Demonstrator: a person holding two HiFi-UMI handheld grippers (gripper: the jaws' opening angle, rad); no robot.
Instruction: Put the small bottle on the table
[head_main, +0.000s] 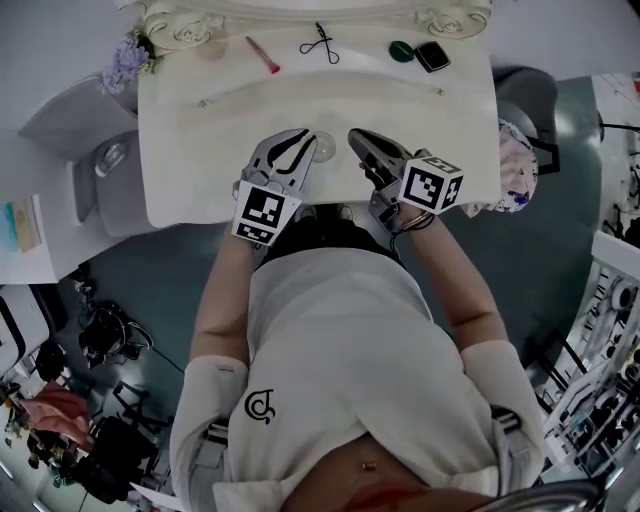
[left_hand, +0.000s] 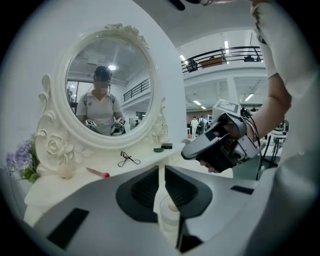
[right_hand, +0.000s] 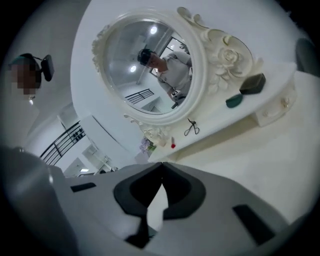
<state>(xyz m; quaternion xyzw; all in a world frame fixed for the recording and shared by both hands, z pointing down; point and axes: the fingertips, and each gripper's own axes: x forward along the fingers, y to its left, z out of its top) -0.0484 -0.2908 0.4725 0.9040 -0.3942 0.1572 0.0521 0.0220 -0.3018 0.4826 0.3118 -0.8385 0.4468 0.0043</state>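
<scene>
The left tool (left_hand: 160, 172) is narrowed onto the small bottle (left_hand: 169, 212), a pale translucent one clamped low between its jaws, over the near part of the white surface (head_main: 200, 180). Just beside it, the right tool (right_hand: 161, 167) is pressed fully together with nothing in it. Farther back on the surface lie a pink stick (head_main: 263, 55), an eyelash curler (head_main: 320, 43), a green disc (head_main: 401, 50) and a dark case (head_main: 432, 56), in front of the ornate mirror (left_hand: 107, 80).

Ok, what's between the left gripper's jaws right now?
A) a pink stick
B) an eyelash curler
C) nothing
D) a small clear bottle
D: in its own view, the left gripper has its jaws closed on a small clear bottle.
</scene>
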